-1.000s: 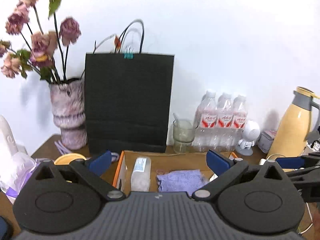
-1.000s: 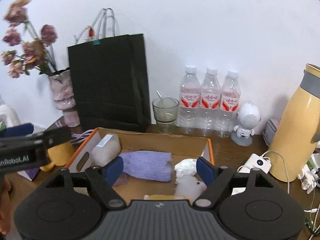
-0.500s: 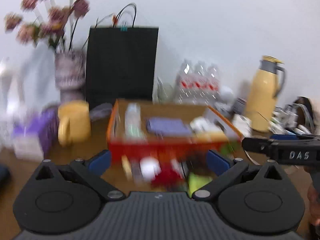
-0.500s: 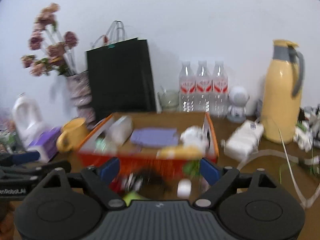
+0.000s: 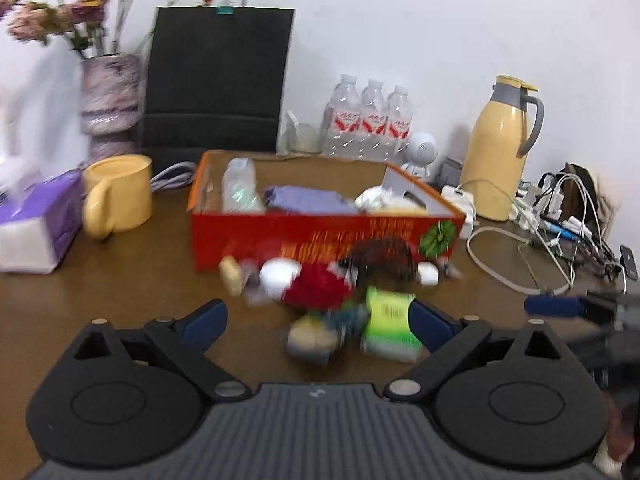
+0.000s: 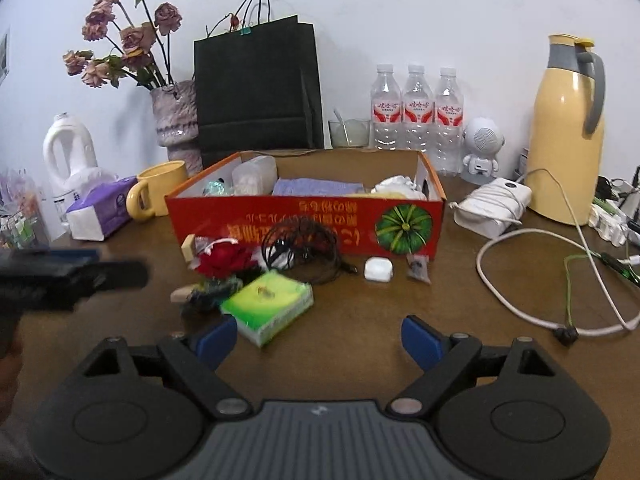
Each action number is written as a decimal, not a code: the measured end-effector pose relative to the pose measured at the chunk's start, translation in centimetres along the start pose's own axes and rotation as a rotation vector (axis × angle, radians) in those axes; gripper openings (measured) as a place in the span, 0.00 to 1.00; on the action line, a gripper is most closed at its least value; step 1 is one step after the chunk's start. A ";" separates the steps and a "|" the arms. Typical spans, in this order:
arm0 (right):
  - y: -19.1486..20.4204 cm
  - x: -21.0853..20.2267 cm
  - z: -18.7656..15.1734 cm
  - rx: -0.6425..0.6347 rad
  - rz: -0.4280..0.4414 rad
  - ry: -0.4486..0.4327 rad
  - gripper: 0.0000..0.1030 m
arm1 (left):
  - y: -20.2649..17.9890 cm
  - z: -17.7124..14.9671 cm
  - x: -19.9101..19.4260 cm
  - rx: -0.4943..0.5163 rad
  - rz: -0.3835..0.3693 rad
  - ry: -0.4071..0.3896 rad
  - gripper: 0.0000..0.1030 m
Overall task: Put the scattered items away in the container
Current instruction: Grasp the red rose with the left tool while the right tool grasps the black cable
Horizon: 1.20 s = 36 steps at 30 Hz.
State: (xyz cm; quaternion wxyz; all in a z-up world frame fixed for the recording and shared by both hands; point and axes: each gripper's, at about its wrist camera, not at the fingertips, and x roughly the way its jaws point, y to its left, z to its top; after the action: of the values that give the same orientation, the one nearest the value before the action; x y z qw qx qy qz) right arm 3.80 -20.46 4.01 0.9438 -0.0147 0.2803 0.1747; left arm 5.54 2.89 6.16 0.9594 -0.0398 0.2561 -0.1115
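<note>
A red cardboard box (image 6: 304, 220) (image 5: 320, 236) stands mid-table with a purple cloth (image 6: 316, 187), a clear plastic container (image 6: 254, 174) and crumpled white paper (image 6: 396, 186) inside. In front of it lie a green tissue pack (image 6: 270, 306) (image 5: 390, 324), a red flower (image 6: 224, 262), a black coiled cable (image 6: 304, 252), a white earbud case (image 6: 378, 269) and a small packet (image 6: 418, 268). My left gripper (image 5: 318, 322) is open and empty, just short of the green pack. My right gripper (image 6: 318, 338) is open and empty, near the pack's right.
A yellow mug (image 6: 158, 194), purple tissue box (image 6: 100, 212), vase with flowers (image 6: 176, 120), black paper bag (image 6: 258, 88), water bottles (image 6: 416, 112), yellow thermos (image 6: 568, 132), white charger (image 6: 494, 206) and loose cables (image 6: 560, 272) surround the box on the brown table.
Both grippers have pulled back from above the box and dropped lower. The scattered items in front of the box have come into view. Both stay open.
</note>
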 end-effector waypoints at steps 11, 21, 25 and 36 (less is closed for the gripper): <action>-1.6 6.2 4.8 0.003 -0.007 0.003 0.84 | 1.6 2.5 10.1 -0.056 -0.073 0.184 0.68; -0.7 13.8 6.8 0.021 0.105 0.116 0.42 | 2.4 2.2 7.7 -0.083 -0.094 0.143 0.22; 0.2 13.2 6.8 -0.014 0.061 0.100 0.09 | 3.4 3.0 4.6 -0.149 -0.069 0.066 0.21; -0.3 1.1 10.3 -0.009 0.073 -0.130 0.06 | 1.1 6.3 -4.2 -0.095 -0.005 -0.138 0.20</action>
State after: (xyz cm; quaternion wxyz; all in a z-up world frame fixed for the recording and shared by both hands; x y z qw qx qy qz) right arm 10.20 -19.10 12.07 0.9530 0.0029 0.2178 0.2106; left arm 5.35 5.02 13.50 0.9715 -0.0937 0.1941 -0.0987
